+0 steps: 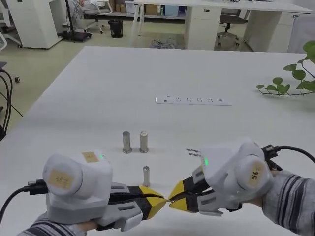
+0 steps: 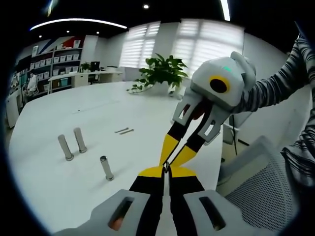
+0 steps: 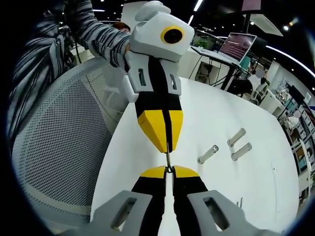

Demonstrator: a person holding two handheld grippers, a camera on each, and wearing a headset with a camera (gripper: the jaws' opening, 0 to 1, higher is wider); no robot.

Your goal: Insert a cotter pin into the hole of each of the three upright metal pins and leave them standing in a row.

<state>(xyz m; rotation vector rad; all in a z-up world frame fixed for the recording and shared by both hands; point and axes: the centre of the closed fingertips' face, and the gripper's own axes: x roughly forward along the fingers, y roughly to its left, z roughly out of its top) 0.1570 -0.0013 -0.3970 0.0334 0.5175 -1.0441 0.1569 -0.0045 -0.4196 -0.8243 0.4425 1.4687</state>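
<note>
- The white table (image 1: 98, 88) is wide, matte and bare over most of its top, with a white power strip (image 1: 193, 100) lying flat far out past the middle.
- A leafy plant (image 1: 295, 78) trails onto the table's far right edge.
- Beyond the table lie a pale green floor, white desks and cabinets, office chairs and a black bin (image 1: 116, 28).
- The left gripper view adds bright window blinds (image 2: 206, 42) and wall shelves (image 2: 64, 59) at the far side of the room.
- The right gripper view shows a grey mesh chair (image 3: 59, 147) at the near edge of the table.
- Three metal pins stand upright on the table: two side by side (image 1: 126, 141) (image 1: 143, 141), and the third (image 1: 146, 175) alone, nearer, just beyond the gripper tips.
- Loose cotter pins (image 1: 193, 152) lie flat to the right of the metal pins, just beyond the right gripper's body.
- The left gripper (image 1: 160, 202) and the right gripper (image 1: 175, 197) meet tip to tip low over the near edge.
- One cotter pin (image 3: 168, 160) spans the small gap between them.
- Each gripper's jaws are pressed together on an end of that cotter pin.
- Striped sleeves (image 1: 290, 196) show behind the grippers.
</note>
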